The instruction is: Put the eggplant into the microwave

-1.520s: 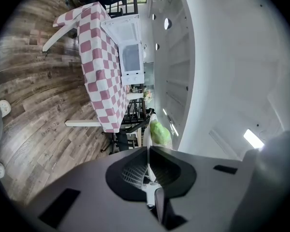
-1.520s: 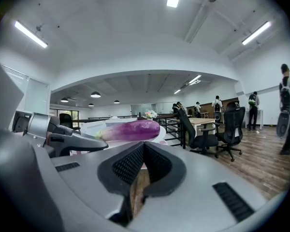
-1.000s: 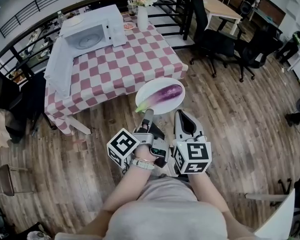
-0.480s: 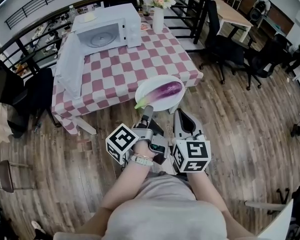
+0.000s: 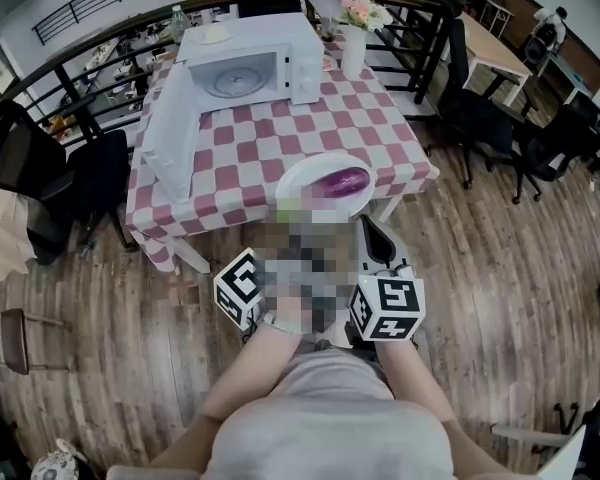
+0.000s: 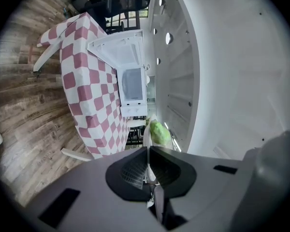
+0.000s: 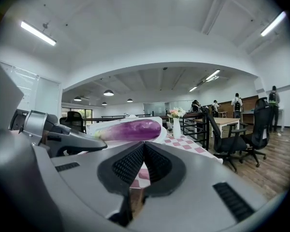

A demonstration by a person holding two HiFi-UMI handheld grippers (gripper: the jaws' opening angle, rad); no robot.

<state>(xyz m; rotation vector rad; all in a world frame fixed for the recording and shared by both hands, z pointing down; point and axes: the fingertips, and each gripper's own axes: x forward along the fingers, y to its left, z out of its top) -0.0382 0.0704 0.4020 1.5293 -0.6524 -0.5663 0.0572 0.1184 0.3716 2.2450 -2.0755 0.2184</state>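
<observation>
A purple eggplant [image 5: 342,179] with a green stem lies on a white plate [image 5: 302,179], which hangs over the near edge of the checkered table [image 5: 250,158]. Both grippers hold the plate's near rim. My left gripper [image 6: 147,153] is shut on the thin rim, with the green stem [image 6: 158,132] just beyond it; a blurred patch hides it in the head view. My right gripper [image 7: 144,148] is shut on the rim below the eggplant [image 7: 130,129], and shows in the head view [image 5: 363,224]. At the table's far side stands a white microwave [image 5: 255,68], its door [image 5: 173,133] swung open.
A white vase of flowers [image 5: 353,53] stands right of the microwave. A dark railing [image 5: 100,63] runs behind the table. A black chair [image 5: 40,163] stands at the left, office chairs [image 5: 480,118] at the right. Wooden floor surrounds the table.
The person has walked toward the table with the plate. Table and microwave have come nearer, and the plate is now over the table's near edge. Both grips are unchanged.
</observation>
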